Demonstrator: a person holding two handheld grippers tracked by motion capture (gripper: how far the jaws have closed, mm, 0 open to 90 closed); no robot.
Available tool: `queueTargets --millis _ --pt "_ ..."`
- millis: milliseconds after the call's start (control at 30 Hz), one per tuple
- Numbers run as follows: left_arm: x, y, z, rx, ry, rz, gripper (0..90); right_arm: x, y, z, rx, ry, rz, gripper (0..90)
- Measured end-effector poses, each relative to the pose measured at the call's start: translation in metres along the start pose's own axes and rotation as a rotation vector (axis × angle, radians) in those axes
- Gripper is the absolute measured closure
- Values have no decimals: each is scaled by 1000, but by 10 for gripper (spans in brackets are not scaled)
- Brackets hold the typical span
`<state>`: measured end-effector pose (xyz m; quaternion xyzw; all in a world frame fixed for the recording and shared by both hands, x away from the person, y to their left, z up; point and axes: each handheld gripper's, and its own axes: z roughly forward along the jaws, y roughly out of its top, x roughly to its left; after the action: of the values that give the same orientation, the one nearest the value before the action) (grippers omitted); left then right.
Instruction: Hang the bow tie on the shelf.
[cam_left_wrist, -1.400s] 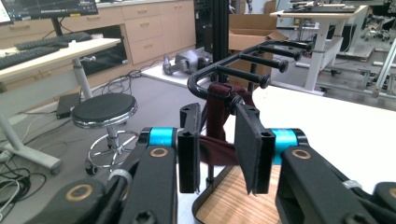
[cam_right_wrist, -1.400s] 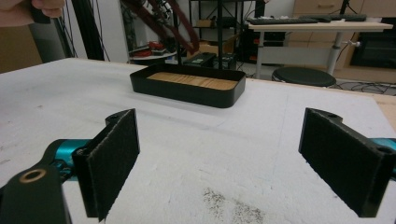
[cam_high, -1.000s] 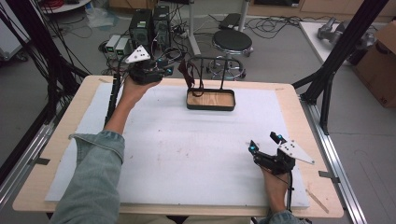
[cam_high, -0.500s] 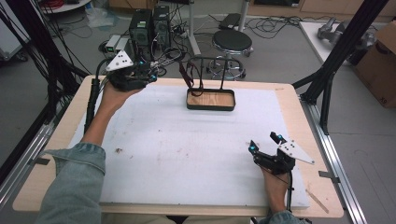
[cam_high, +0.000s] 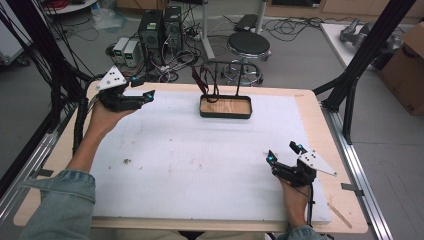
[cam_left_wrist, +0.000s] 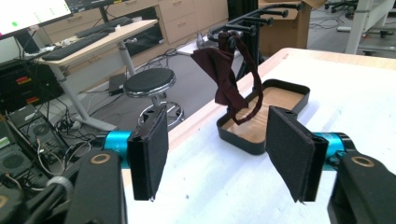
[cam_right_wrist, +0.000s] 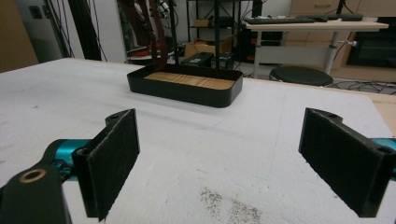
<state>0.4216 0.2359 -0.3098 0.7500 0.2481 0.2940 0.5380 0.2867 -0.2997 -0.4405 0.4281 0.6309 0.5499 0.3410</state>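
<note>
From the high view, the left tongs (cam_high: 142, 95) hover at about ten o'clock over the white foam-covered tabletop (cam_high: 200, 165), spread apart and holding nothing. At twelve o'clock sits a black rectangular tray with a wooden floor (cam_high: 226, 107), and a dark maroon fabric band (cam_high: 202, 82) hangs from the black metal rack (cam_high: 227, 65) rising out of it. The right tongs (cam_high: 282, 155) rest at four o'clock, also spread and empty, well apart from the tray.

In the left gripper view, the left tongs (cam_left_wrist: 215, 154) gape wide, and the maroon band (cam_left_wrist: 224, 77) dangles between them farther off, its loop drooping into the tray (cam_left_wrist: 280, 91).

In the right gripper view, the right tongs (cam_right_wrist: 217, 163) stand open over bare foam, with the tray (cam_right_wrist: 187, 91) at twelve o'clock beyond them.

I'd worry the band could snag on the rack's peg if pulled sideways, tipping the light tray. A grip on only the loose loop might slip through the pads.

I can read no brand, label or writing anywhere; the monitor in the left gripper view is too blurred.
</note>
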Motion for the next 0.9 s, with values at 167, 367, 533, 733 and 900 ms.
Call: queueTargets --millis 167,367,533,733,900 --pt "-6 -8 -15 0 14 -17 373 0 0 0 -1 -1 -1 115" --pt "-15 -21 -31 28 27 -32 355 0 0 0 0 -2 -8 116" --pt "-25 -40 -43 85 26 -31 347 0 0 0 2 -5 -1 116" --pt "-38 -65 -59 106 38 -62 326 0 0 0 3 -5 -1 115" --pt "-47 -81 -69 85 52 -106 309 0 0 1 3 -7 0 115"
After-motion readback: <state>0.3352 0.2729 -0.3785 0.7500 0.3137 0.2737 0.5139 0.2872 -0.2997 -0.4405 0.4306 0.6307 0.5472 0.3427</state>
